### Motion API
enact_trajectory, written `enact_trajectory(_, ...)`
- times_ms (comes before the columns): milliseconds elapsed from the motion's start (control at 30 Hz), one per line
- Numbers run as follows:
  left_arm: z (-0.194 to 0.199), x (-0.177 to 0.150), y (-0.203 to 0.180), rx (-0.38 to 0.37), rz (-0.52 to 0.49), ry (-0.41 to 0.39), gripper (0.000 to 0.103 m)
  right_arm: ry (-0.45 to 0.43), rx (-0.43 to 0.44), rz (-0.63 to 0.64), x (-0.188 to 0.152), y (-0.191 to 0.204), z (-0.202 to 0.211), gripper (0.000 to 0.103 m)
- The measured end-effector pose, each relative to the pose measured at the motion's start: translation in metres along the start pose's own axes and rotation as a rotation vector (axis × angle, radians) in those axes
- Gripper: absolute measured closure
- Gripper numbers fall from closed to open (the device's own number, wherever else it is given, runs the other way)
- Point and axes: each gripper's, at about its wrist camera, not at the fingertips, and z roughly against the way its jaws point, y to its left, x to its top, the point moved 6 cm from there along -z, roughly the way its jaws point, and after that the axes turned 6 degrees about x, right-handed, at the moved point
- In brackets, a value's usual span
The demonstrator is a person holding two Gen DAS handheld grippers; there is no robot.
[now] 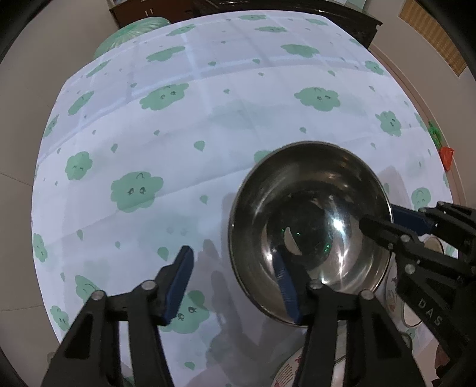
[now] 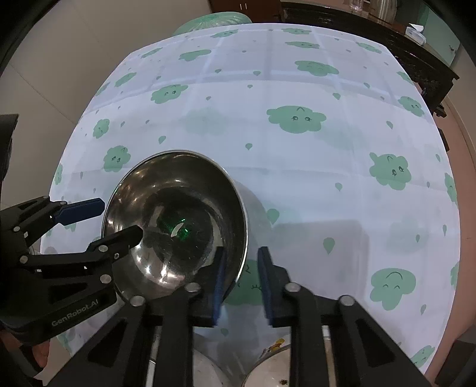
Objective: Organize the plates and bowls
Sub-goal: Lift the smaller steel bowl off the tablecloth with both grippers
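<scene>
My left tongs (image 1: 235, 290) and right tongs (image 2: 242, 287): black frames, silver rivets, blue pads, white lettering.

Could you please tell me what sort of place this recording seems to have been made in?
Probably a home dining room. A round table under a cloud-print tablecloth carries a steel bowl and patterned dishes at its near edge, and dark wooden furniture stands along the wall behind.
</scene>
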Motion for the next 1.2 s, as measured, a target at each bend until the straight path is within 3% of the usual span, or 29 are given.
enact_trajectory(67,-0.002,-0.001,-0.002,-0.006,-0.008,0.007,0.077,0.003,0.005,-0.002,-0.001,0.0,0.0,0.084)
enact_trajectory(133,-0.005,-0.003,-0.005,-0.012,-0.019,0.023,0.09,0.005,0.007,0.002,-0.002,0.001,-0.001,0.087)
enact_trajectory(1200,0.027,-0.015,-0.004,-0.011,-0.02,-0.017,0.093,-0.03,0.002,0.006,-0.008,0.016,0.036,0.089)
